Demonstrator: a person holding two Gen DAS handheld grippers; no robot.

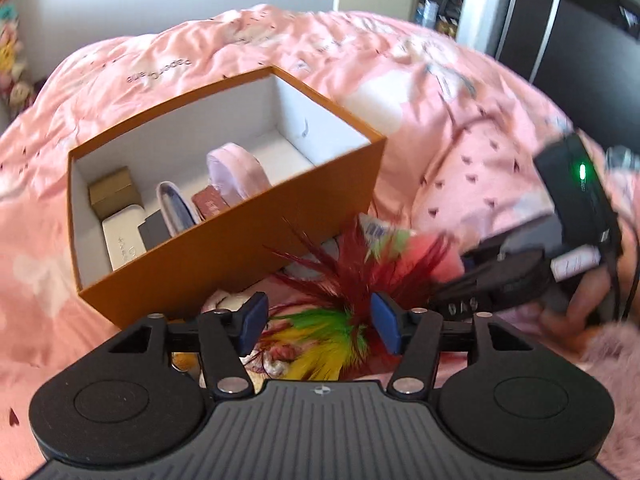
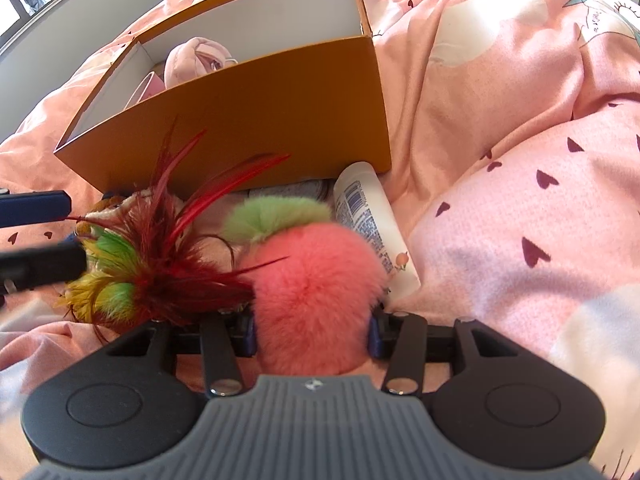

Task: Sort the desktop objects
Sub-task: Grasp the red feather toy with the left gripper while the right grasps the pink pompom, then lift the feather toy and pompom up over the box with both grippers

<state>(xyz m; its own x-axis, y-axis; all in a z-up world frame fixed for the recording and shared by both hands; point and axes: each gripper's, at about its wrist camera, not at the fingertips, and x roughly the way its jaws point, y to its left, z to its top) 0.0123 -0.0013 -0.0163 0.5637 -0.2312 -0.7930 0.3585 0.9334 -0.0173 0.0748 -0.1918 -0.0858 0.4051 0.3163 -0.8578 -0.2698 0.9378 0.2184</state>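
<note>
Closest in the right wrist view, the right claw [image 2: 314, 328] grips a coral-pink furry pompom [image 2: 316, 296] with a green tuft on top, its blue pads pressed into the fur on both sides. Just left of it lies a feather toy [image 2: 160, 264] of dark red, green and yellow plumes; in the left wrist view the left claw [image 1: 318, 320] stands wide open above those feathers [image 1: 340, 304], its pads clear of them and holding nothing. A white tube [image 2: 372, 232] with printed text lies beside the pompom, its far end against the orange box [image 2: 256, 120]. Everything rests on a bed with a rumpled pink duvet [image 2: 500, 160] printed with small dark hearts. Only the left wrist view looks down into the box [image 1: 224, 240], showing a lilac fabric item, a small brown carton and a white case. Farther off, that view alone shows a pale wall and a dark cabinet [image 1: 580, 20].
</note>
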